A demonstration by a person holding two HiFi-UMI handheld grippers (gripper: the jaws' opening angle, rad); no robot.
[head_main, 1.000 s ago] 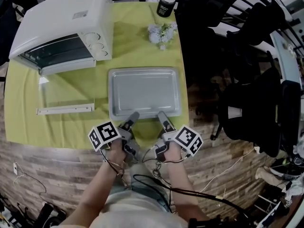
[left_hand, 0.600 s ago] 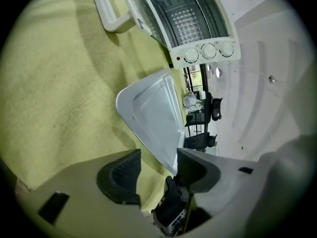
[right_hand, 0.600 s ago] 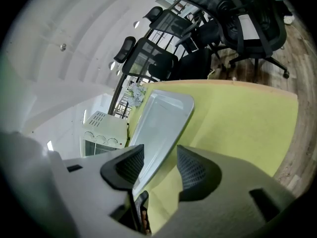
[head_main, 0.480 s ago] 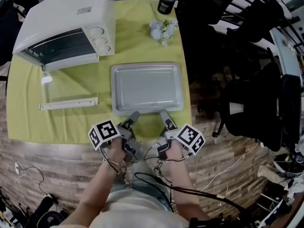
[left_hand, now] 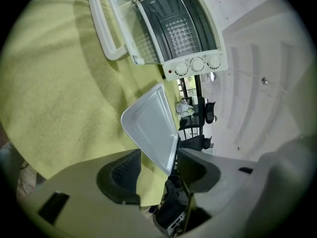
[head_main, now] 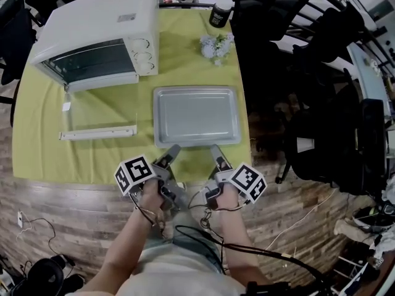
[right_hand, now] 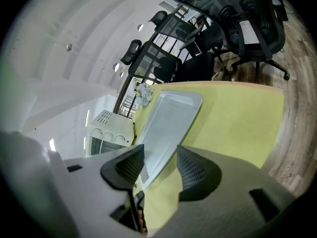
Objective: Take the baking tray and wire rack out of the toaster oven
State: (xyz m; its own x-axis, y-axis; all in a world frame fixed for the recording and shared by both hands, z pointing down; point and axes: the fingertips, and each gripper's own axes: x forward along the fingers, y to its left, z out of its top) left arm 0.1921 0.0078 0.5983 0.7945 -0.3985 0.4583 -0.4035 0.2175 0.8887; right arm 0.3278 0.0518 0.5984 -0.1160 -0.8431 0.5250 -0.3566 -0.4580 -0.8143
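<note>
The grey baking tray [head_main: 196, 115] lies flat on the yellow-green cloth, in front of the white toaster oven [head_main: 99, 29]. The oven's glass door [head_main: 99, 119] hangs open and flat, and the wire rack [left_hand: 181, 31] shows inside. My left gripper [head_main: 174, 148] and right gripper [head_main: 215, 148] sit side by side at the tray's near rim. Both are open. In the left gripper view the tray's near corner [left_hand: 151, 128] reaches in between the wide jaws of the left gripper [left_hand: 157, 167] without being pressed. The right gripper [right_hand: 159, 165] likewise straddles the tray's rim [right_hand: 171, 118] with a gap on each side.
A black jar [head_main: 219, 12] and a bunch of white flowers [head_main: 217, 45] stand at the table's far right. Dark office chairs [head_main: 321, 134] crowd the right side past the table edge. The door's white handle [head_main: 99, 132] lies left of the tray.
Both grippers have drawn back a little from the tray's near rim and lifted slightly. The tray stays on the cloth, and the head view has shifted.
</note>
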